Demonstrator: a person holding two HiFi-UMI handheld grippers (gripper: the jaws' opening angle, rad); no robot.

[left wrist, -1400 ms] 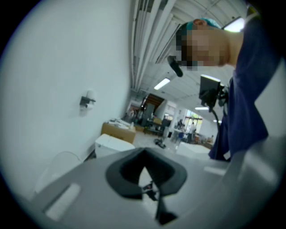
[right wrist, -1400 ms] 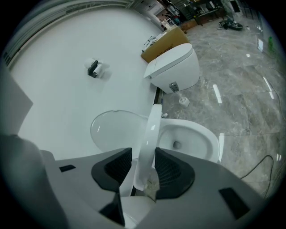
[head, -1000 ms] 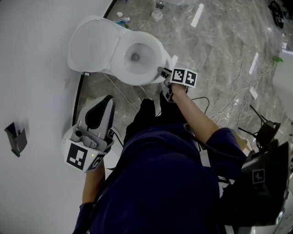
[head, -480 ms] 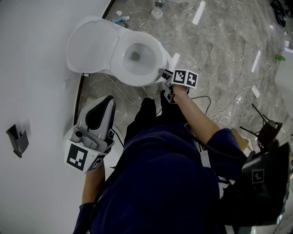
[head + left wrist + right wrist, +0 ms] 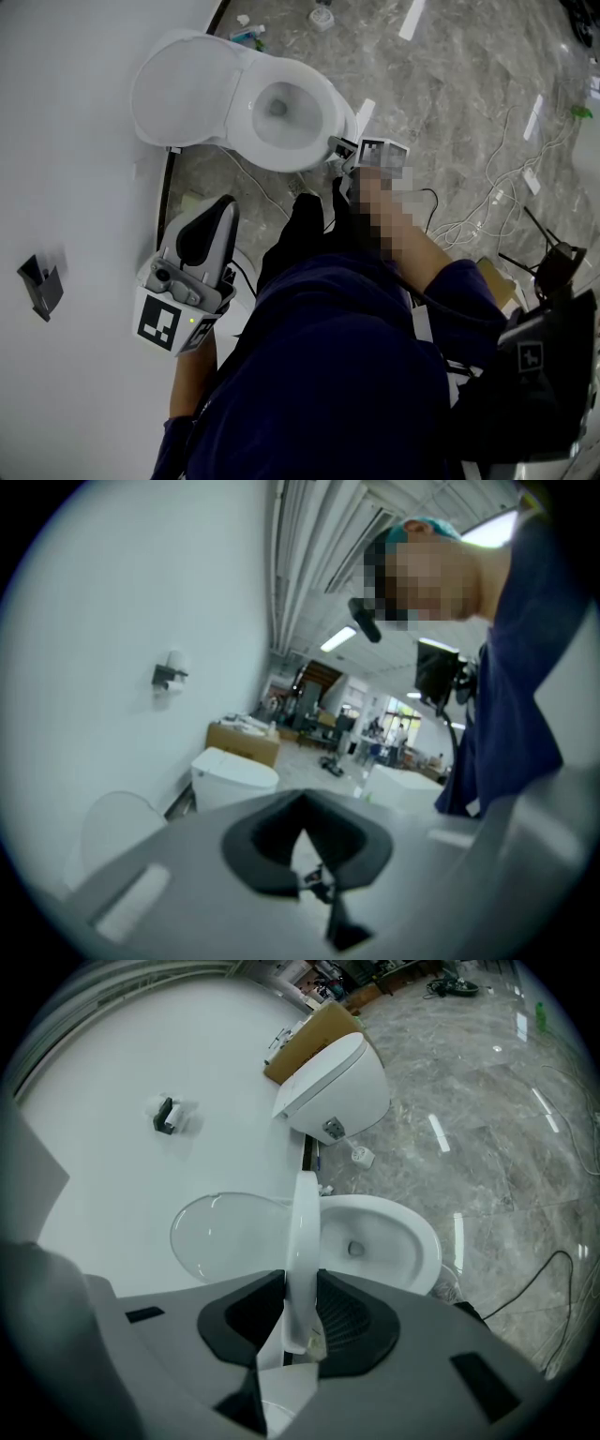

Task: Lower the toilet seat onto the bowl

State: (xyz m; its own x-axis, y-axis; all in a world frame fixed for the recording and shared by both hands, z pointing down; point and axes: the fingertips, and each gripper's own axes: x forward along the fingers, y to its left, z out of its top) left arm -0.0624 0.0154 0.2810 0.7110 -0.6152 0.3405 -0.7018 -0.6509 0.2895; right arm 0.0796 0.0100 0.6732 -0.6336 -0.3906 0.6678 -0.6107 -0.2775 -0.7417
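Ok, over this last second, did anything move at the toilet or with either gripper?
Almost nothing. The right gripper stays clamped on the front edge of the toilet seat, which stands edge-on between lid and bowl; any lowering is too slight to see. The bowl drifts slightly up the head view, probably camera motion. The left gripper stays empty by the wall.

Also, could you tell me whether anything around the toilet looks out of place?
Loose cables sprawl over the marble floor beside the toilet, and small litter lies by the wall behind it. The toilet itself shows no damage.
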